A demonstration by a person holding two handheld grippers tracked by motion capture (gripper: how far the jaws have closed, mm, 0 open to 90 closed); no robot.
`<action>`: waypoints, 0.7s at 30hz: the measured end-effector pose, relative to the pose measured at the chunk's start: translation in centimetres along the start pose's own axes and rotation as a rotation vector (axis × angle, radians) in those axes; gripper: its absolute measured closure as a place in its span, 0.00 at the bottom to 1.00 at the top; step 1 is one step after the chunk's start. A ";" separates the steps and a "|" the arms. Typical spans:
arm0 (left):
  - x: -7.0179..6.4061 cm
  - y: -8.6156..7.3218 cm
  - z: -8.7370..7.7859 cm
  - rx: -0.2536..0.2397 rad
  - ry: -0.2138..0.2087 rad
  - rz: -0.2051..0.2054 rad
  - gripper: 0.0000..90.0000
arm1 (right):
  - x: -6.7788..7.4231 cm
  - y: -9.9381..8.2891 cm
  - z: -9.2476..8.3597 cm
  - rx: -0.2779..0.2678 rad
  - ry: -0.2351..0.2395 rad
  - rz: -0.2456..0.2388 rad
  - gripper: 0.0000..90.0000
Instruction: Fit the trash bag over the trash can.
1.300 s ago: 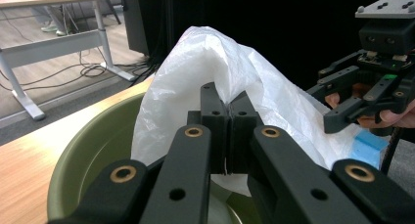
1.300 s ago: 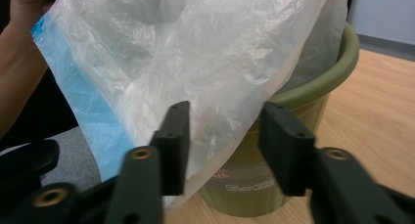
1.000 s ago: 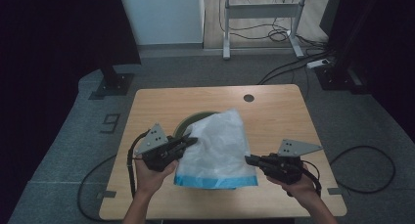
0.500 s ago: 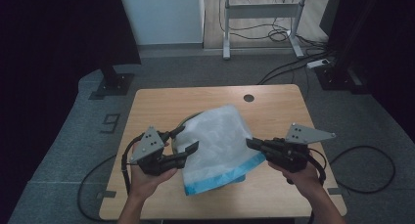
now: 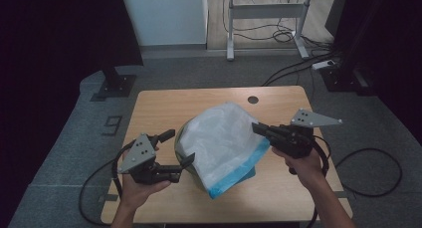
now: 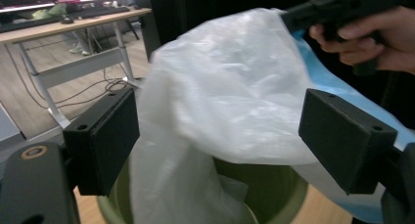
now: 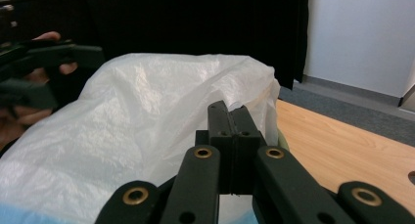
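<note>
High view, item one: bin [image 5: 185,153], green, round, standing on the near half of the table [image 5: 164,108], its mouth draped by a white plastic bag [image 5: 224,138] with a blue edge. Bag's long axis runs from the bin's near rim up and away toward the right gripper [image 5: 257,128]. Right gripper: jaws pressed together, pinching the bag's upper edge, held above and right of the bin. Left gripper [image 5: 178,148]: jaws have just been opening, now spread, pads either side of the bag without pressing it; sits just left of the bin, nearer its rim than the right one. Judged next: left gripper takes the loose bag edge on the bin's left side. Surface: pale wood table with a cable hole beyond the bin. Room: grey carpet, trailing cables, dark curtains, a desk frame far beyond the bin
</note>
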State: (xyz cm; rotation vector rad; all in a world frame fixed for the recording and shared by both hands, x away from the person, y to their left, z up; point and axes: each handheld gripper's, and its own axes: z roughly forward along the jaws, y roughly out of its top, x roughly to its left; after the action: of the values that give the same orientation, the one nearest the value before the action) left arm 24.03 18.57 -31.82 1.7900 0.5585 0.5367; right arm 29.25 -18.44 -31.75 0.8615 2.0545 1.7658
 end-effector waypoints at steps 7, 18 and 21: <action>-1.8 0.2 -0.3 0.020 -0.034 0.053 0.20 | 0.4 0.3 1.3 0.017 -0.009 -0.018 0.99; -4.0 -0.6 0.4 0.087 -0.082 0.094 0.17 | 0.2 0.8 2.5 0.017 -0.049 -0.002 0.99; -4.4 -0.7 0.3 0.089 -0.083 0.099 0.15 | 0.2 0.9 2.7 0.020 -0.056 -0.001 0.99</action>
State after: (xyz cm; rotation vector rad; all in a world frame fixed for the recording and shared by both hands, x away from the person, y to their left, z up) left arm 20.73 15.83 -32.95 1.9235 0.4443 0.5099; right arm 30.84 -16.14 -31.39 0.9051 2.0393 1.7036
